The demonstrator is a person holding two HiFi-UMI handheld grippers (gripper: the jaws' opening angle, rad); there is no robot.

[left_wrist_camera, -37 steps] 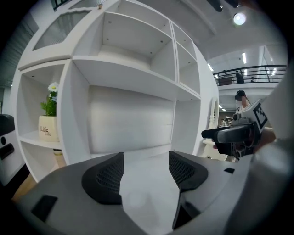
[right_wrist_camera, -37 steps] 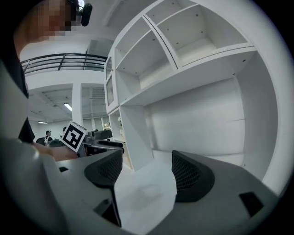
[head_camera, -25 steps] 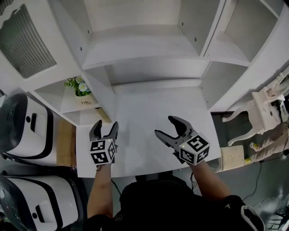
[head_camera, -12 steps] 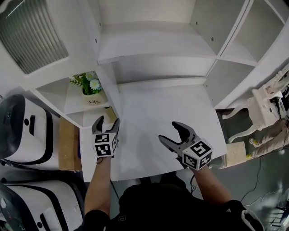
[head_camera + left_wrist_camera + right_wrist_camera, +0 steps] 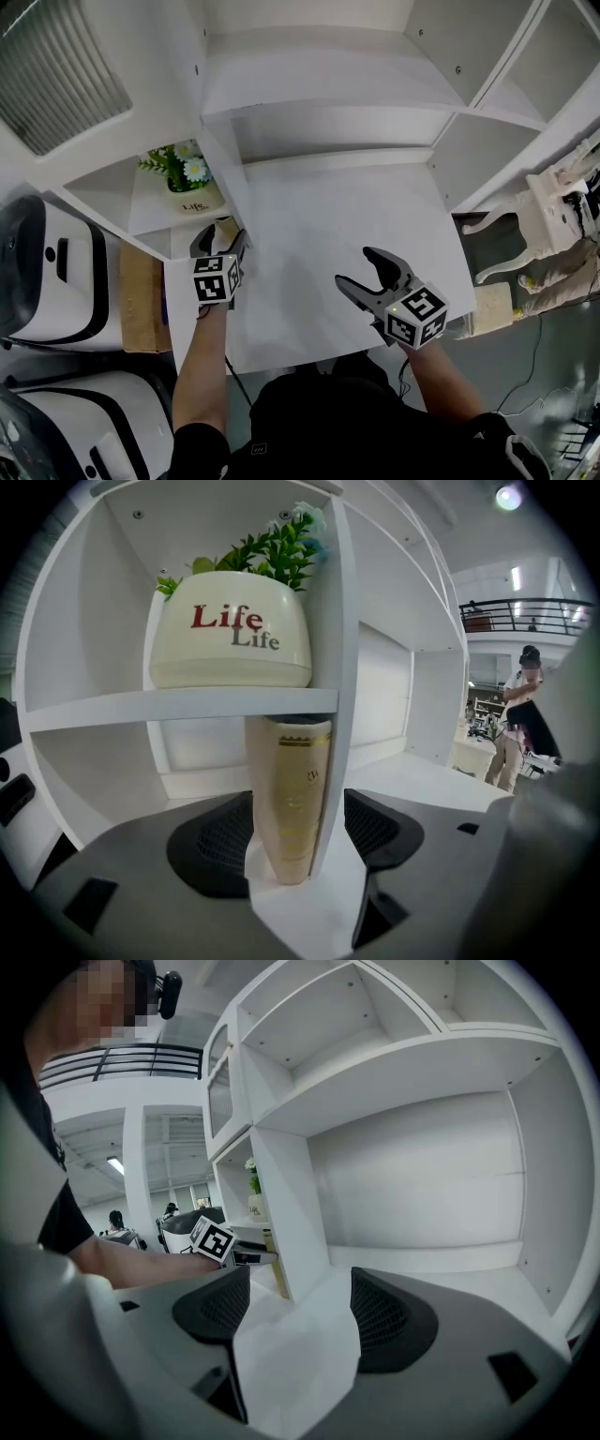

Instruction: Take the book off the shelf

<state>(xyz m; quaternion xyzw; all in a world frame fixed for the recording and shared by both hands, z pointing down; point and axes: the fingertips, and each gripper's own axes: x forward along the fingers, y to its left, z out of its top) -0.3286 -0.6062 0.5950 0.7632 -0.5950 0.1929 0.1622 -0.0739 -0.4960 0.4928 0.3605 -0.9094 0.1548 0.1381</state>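
The book (image 5: 291, 799) has a cream spine with gold print. It stands upright in the low compartment under the plant's shelf, tight against the white divider panel (image 5: 339, 667). In the head view only a tan sliver of the book (image 5: 223, 228) shows. My left gripper (image 5: 295, 841) is open, with its jaws either side of the book's spine and the divider's edge, not closed on them. In the head view the left gripper (image 5: 218, 246) sits at that compartment's mouth. My right gripper (image 5: 356, 267) hangs open over the white desk surface (image 5: 309, 234), holding nothing.
A cream pot marked "Life" (image 5: 230, 630) with a green plant stands on the shelf right above the book. White machines (image 5: 47, 272) and a brown board (image 5: 139, 300) are at the left, and a white chair (image 5: 553, 202) at the right. A person (image 5: 520, 724) stands far off.
My left gripper has moved forward to the lower left compartment, and its jaws now straddle the book's spine. The right gripper drifted slightly right and stayed open.
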